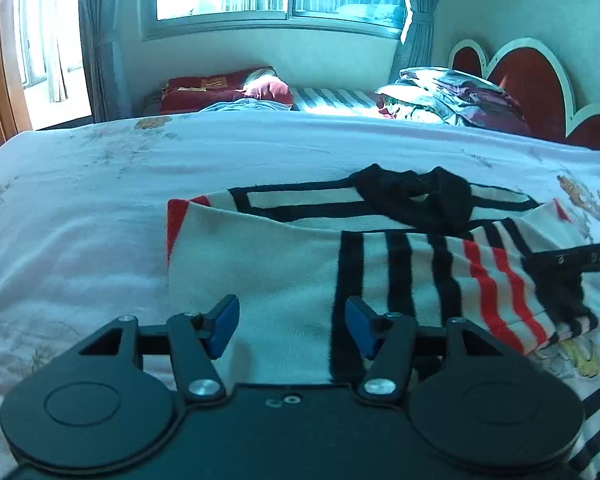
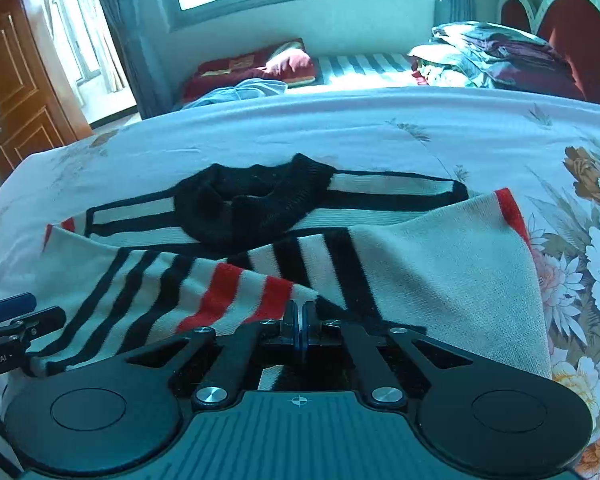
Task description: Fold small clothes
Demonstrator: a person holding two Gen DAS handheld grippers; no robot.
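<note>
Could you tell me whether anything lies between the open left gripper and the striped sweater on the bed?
Nothing visible does. The left gripper is open directly over the sweater, with only its white knit showing between the blue pads. The right gripper is closed at the striped sleeve, off to the side of that path.

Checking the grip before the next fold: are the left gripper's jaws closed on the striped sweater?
No, the left gripper has its jaws standing apart over the striped sweater, pinching no fabric.
</note>
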